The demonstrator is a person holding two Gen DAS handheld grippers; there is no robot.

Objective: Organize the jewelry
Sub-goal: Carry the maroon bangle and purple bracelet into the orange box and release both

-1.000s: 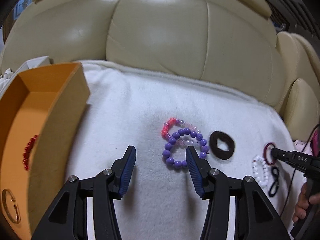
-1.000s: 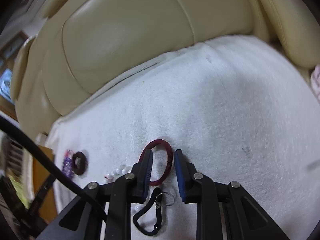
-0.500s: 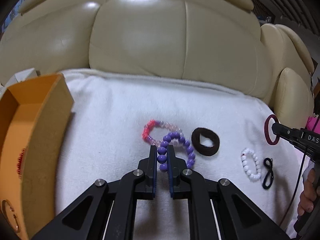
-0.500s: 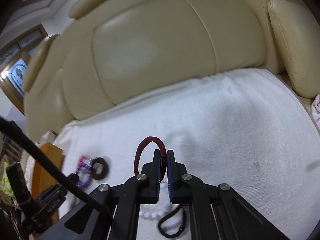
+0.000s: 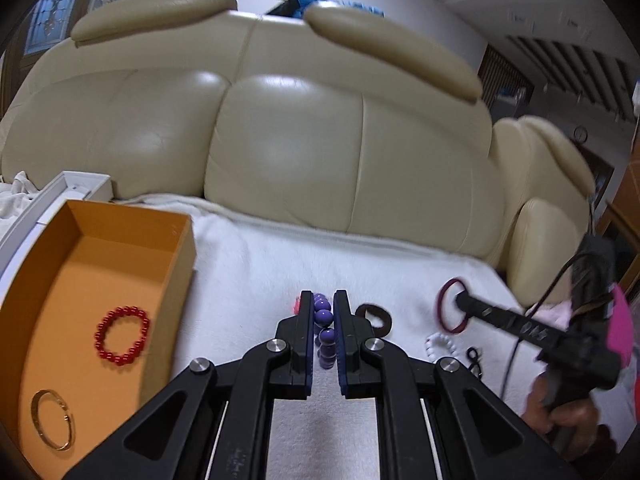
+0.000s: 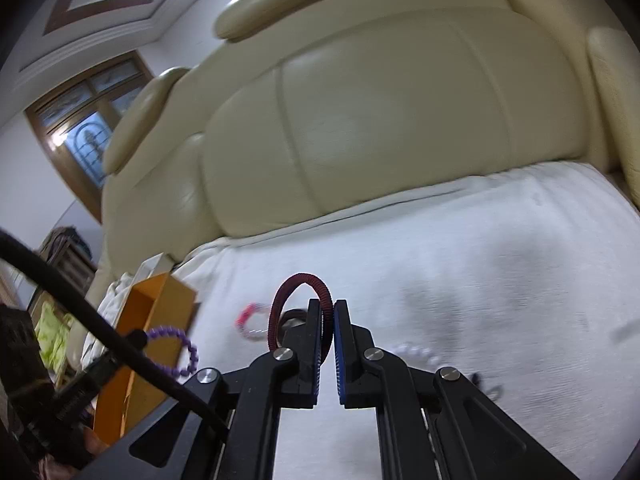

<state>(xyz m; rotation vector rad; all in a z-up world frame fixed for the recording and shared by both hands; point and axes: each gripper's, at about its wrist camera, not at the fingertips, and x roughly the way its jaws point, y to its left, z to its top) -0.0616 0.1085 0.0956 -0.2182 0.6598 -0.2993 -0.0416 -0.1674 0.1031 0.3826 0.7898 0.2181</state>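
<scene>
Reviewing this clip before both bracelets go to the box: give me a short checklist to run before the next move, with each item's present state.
1. Left hand-held gripper shut on the purple bracelet: ok.
2. Right hand-held gripper shut on the maroon ring: ok.
3. Purple bracelet clear of the white blanket: ok, in the right wrist view it hangs in the air.
4. Orange box open, with room beside the red bracelet and gold bangle: ok.
5. Pink bracelet not snagged on the purple one: ok, it lies apart on the blanket.
6. Grip firm enough for the carry: cannot tell.
</scene>
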